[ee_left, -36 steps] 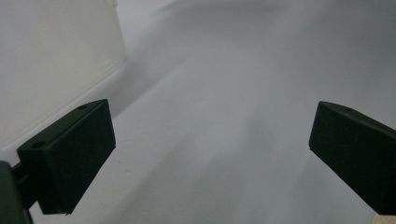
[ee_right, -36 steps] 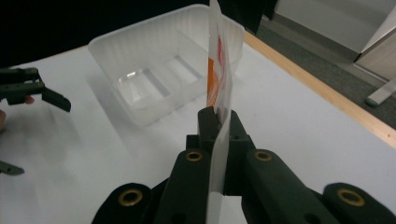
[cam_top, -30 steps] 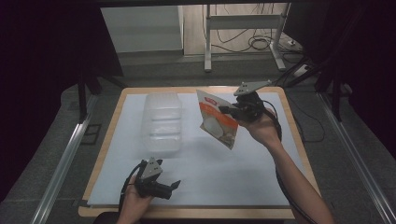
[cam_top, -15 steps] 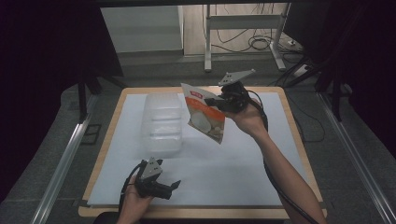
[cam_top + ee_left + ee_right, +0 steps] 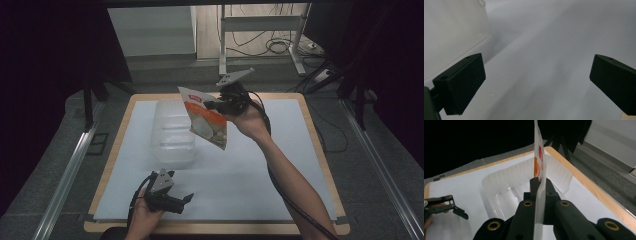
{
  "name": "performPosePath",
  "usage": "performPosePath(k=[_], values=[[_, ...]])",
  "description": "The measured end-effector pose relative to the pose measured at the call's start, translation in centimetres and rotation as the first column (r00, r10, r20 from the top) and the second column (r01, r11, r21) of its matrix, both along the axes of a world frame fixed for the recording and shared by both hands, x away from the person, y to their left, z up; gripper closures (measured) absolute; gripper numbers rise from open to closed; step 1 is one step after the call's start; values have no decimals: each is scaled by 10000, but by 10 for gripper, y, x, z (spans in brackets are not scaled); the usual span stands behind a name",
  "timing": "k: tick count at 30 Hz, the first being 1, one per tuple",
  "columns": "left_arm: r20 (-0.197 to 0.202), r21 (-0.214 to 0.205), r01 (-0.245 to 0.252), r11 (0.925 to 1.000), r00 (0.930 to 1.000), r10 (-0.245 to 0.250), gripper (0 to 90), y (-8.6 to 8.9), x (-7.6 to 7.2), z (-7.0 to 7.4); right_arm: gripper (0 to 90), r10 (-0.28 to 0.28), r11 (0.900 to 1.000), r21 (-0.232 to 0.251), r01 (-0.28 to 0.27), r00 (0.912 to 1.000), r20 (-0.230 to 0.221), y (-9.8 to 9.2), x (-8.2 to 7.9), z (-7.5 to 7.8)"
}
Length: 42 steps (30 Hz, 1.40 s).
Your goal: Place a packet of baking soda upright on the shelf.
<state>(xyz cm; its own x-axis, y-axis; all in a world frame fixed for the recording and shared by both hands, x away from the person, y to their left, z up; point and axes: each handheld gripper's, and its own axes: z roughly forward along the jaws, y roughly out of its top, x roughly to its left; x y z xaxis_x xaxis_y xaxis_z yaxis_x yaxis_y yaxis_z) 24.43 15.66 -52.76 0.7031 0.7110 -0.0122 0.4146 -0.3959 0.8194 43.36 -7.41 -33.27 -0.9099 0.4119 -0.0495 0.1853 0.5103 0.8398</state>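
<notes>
An orange and white snack bag (image 5: 206, 122) hangs in the air, pinched at its upper edge by my right gripper (image 5: 210, 106), which is shut on it. The bag hovers just right of a clear plastic tray (image 5: 172, 135) lying on the white table sheet (image 5: 280, 150). In the right gripper view the bag (image 5: 539, 167) shows edge-on between the closed jaws of that gripper (image 5: 540, 182), with the tray (image 5: 506, 187) below and beyond it. My left gripper (image 5: 184, 201) rests low near the table's front edge, open and holding nothing; its view shows the tray's wall (image 5: 451, 30) at upper left.
The wooden table edge (image 5: 320, 145) frames the white sheet. Metal rails (image 5: 70, 170) run along the floor on both sides, and a stand with cables (image 5: 260, 35) sits behind the table. In the right gripper view, the left gripper (image 5: 449, 206) is at far left.
My right gripper has carried the bag leftward and slightly up, from mid-table to the tray's right side. The left gripper has stayed put.
</notes>
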Motion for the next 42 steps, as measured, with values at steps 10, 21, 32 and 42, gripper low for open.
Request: performPosePath(k=[10,21,32,42], values=[[16,-5,47,10000,10000,-47,2,-1,0,0,894,304,9995,-73,-304,9995,-16,36,3,-2],[22,-38,83,10000,10000,-83,3,-1,-1,0,893,745,9972,-38,-746,9971,-136,77,3,-9],[27,-99,108,9999,9999,-108,3,-2,-1,0,894,968,9953,-47,-969,9952,-151,110,4,-22],[35,-60,159,9999,9999,-159,4,-2,-1,0,893,1010,9944,-277,-1022,9941,-407,119,6,-43]])
